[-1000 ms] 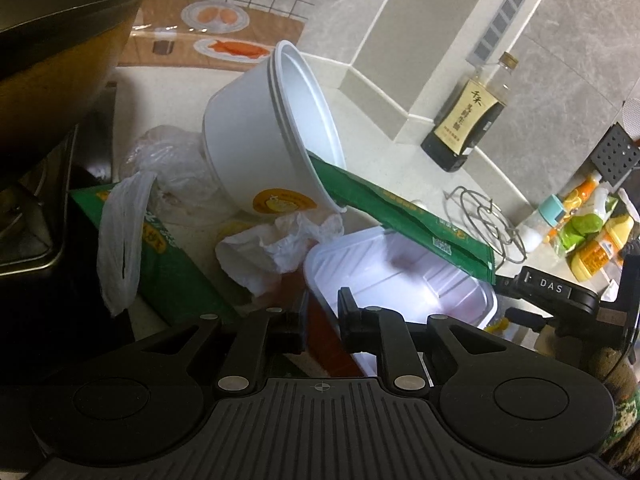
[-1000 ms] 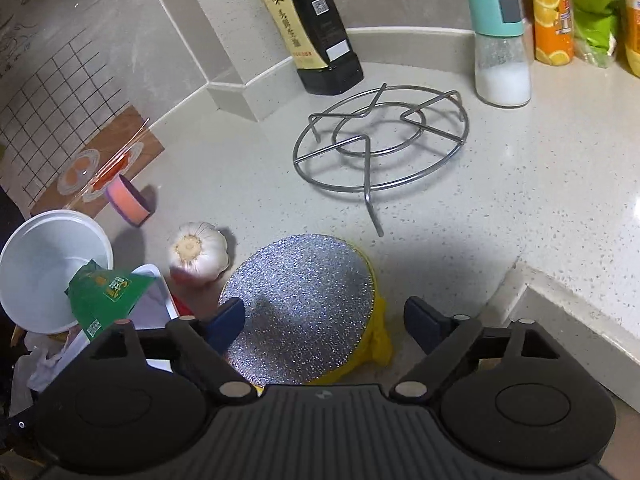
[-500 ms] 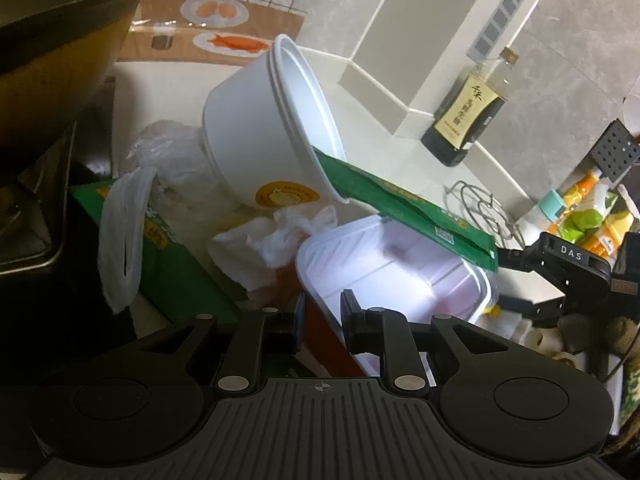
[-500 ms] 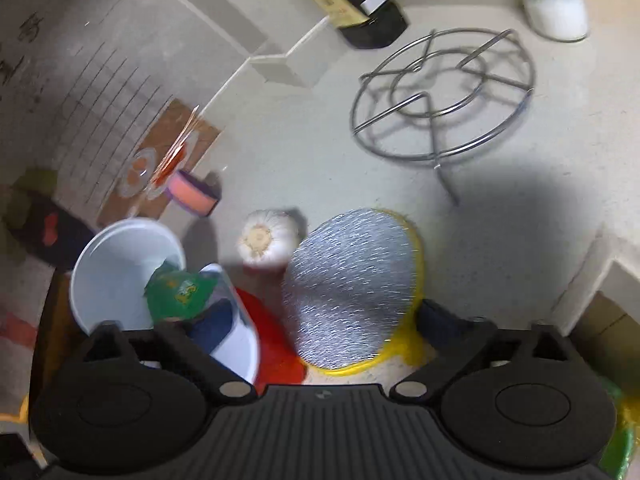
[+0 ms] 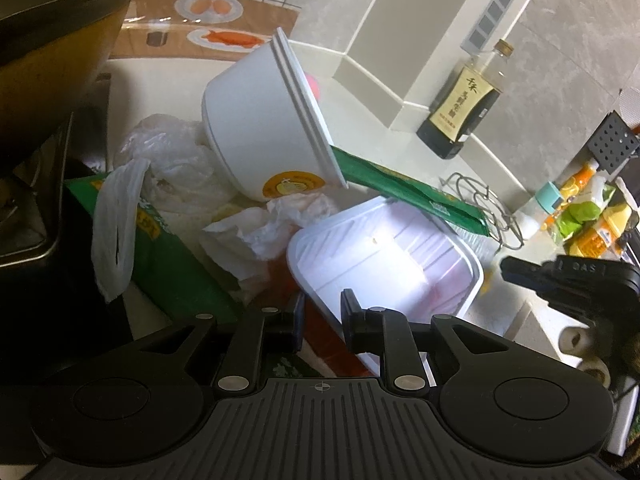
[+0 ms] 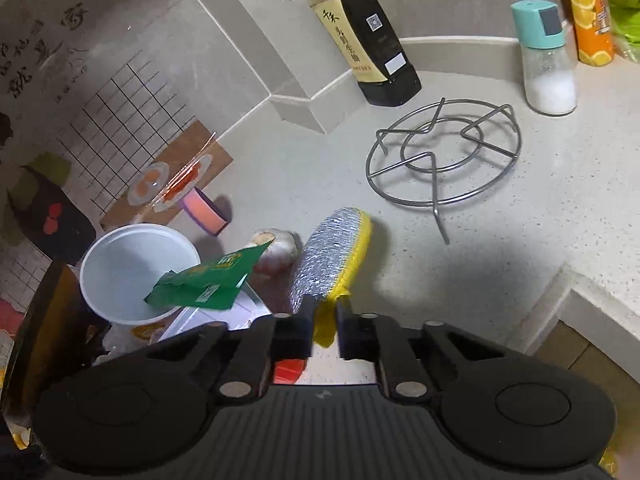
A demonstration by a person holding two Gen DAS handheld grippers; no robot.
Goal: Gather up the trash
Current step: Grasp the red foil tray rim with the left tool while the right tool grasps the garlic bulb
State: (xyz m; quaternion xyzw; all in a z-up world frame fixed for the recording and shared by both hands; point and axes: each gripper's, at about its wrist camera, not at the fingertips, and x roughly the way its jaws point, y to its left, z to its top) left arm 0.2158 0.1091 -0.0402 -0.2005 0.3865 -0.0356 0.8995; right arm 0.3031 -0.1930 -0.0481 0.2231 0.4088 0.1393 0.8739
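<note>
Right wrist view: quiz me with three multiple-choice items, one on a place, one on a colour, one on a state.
1. Where is the round wire trivet?
A. in the white bowl
B. on the counter before the dark sauce bottle
C. on the shaker

2. What colour is the cap of the glass shaker?
A. red
B. black
C. teal

3. The right gripper is
A. wide open
B. shut on the silver-faced yellow scouring pad
C. out of view

B: it lies flat below the bottle.
C: the cap is teal.
B: the pad's yellow edge sits pinched between the pads.
</note>
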